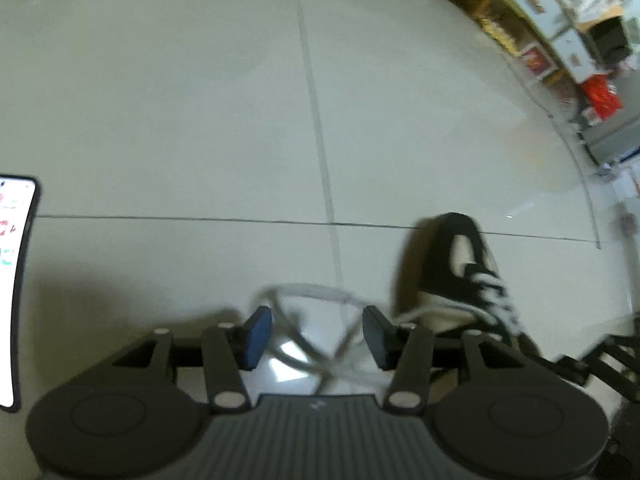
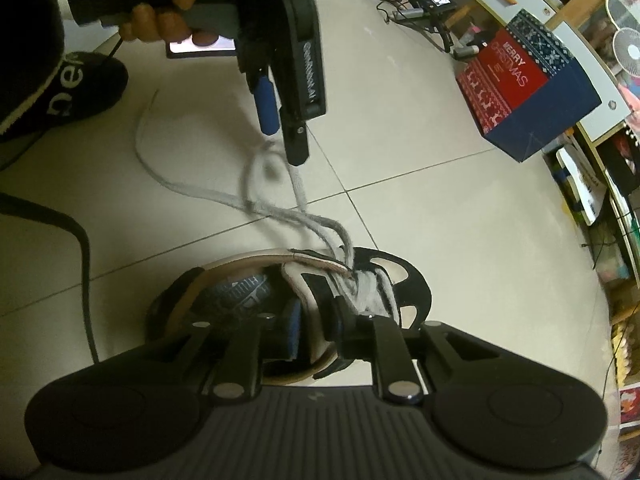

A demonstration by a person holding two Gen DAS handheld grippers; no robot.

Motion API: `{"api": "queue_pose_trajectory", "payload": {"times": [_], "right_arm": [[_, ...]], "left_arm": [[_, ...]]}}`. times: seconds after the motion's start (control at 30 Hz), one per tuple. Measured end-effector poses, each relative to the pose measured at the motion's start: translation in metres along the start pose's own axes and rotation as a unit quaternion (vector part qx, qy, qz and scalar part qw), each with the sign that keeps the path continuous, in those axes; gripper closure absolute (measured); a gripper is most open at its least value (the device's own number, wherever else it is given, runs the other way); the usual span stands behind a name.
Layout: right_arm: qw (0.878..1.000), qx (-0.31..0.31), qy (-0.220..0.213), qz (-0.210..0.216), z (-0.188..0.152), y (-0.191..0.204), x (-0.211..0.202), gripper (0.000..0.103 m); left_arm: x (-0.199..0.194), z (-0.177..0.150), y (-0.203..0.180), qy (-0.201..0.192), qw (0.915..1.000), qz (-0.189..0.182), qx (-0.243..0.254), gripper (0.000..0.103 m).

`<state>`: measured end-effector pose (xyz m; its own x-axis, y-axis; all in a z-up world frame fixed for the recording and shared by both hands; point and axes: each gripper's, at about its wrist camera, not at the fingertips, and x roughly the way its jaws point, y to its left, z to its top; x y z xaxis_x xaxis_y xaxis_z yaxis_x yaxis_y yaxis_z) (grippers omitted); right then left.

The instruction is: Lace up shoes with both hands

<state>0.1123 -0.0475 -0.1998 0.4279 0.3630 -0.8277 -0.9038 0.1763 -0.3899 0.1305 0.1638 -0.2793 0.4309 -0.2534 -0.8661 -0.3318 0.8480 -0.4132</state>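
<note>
The step in hand looks like forming or tightening the knot: the eyelets of the shoe are already threaded, and the white lace runs out from the top of the shoe across the floor and crosses itself in a loose loop.

The left gripper stands about half open over that loop. In the left wrist view the strands cross between its blue pads, but the pads do not press on them, so it holds nothing. The right gripper is nearly closed at the shoe's tongue and opening. It seems to pin the tongue or collar to steady the shoe, though its own fingers hide the contact, so I cannot be sure.

The next move probably calls for the left gripper to close on one strand of the loop and draw it away from the shoe while the right keeps the shoe from sliding. The strands are thin and lie tangled, so picking a single one needs care.

The shoe is a black and white sneaker with a tan lining. It stands on the tiled floor close to a tile joint, and its opening faces the right gripper. The lace is flat, greyish white and limp, and one free end trails toward a person's black slipper.
</note>
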Motion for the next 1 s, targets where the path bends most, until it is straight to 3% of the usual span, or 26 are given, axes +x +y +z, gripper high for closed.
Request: {"api": "queue_pose_trajectory", "payload": {"times": [0.13, 0.27, 0.4, 0.57, 0.67, 0.77, 1.0], "right_arm": [[1.000, 0.023, -0.004, 0.010, -0.002, -0.002, -0.003, 0.084], [0.998, 0.057, -0.004, 0.029, -0.005, -0.006, -0.005, 0.082], [0.997, 0.065, -0.005, 0.031, -0.007, -0.006, -0.005, 0.079], [0.996, 0.080, -0.015, 0.026, -0.006, -0.009, -0.009, 0.078], [0.995, 0.096, -0.024, 0.020, -0.007, -0.014, -0.013, 0.073], [0.993, 0.115, -0.029, 0.013, -0.009, -0.019, -0.015, 0.073], [0.990, 0.139, -0.021, 0.000, -0.013, -0.026, -0.010, 0.073]], "left_arm": [[0.011, 0.000, 0.004, 0.021, 0.9998, -0.006, 0.000, 0.067], [0.015, 0.000, 0.002, 0.025, 0.9997, -0.007, 0.003, 0.067], [0.010, 0.004, -0.009, 0.008, 0.9993, -0.014, 0.035, 0.059], [-0.001, 0.003, -0.024, -0.008, 0.9930, -0.078, 0.088, 0.055], [-0.003, -0.002, -0.035, 0.000, 0.9821, -0.122, 0.144, 0.053], [-0.004, -0.010, -0.047, 0.006, 0.9665, -0.143, 0.213, 0.053], [0.010, -0.031, -0.068, 0.010, 0.9266, -0.127, 0.354, 0.054]]}}
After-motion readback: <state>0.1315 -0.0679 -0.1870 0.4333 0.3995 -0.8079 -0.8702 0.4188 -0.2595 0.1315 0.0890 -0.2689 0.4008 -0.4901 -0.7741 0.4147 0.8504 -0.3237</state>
